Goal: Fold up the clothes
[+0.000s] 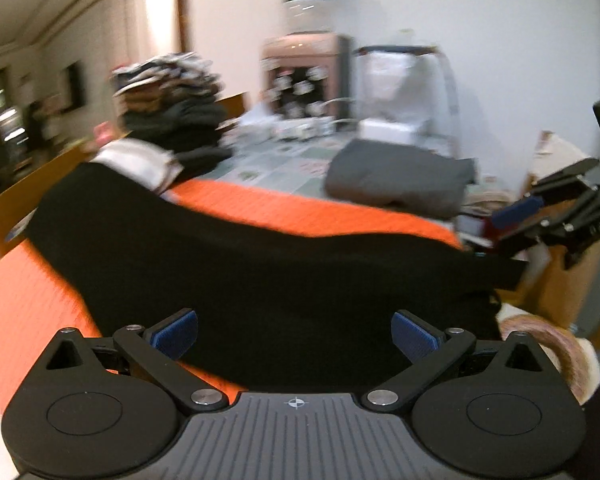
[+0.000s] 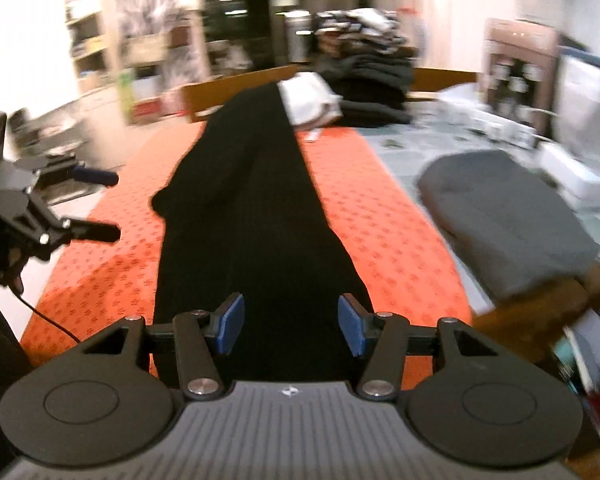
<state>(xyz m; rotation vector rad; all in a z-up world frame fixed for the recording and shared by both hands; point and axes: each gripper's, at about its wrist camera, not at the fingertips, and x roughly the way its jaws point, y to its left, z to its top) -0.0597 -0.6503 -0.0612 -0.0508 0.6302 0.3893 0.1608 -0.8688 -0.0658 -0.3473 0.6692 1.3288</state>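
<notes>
- Black trousers (image 2: 252, 216): laid lengthwise on the orange patterned cloth (image 2: 380, 240), the far end reaching a white folded garment (image 2: 312, 100).
- Left gripper (image 1: 294, 338): blue pads wide apart, nothing between them, hovering above the near edge of the trousers (image 1: 260, 272).
- Right gripper (image 2: 291, 330): blue pads apart, empty, poised over the near end of the trousers; seen also at the right edge of the left wrist view (image 1: 540, 216).
- Grey folded garment (image 2: 508, 216): to the right of the orange cloth, on a pale patterned covering.
- Stack of folded clothes (image 2: 368, 68): at the far end, beyond the white garment.
- Water dispenser (image 1: 304, 60): against the far wall, bottle on top, blurred.
</notes>
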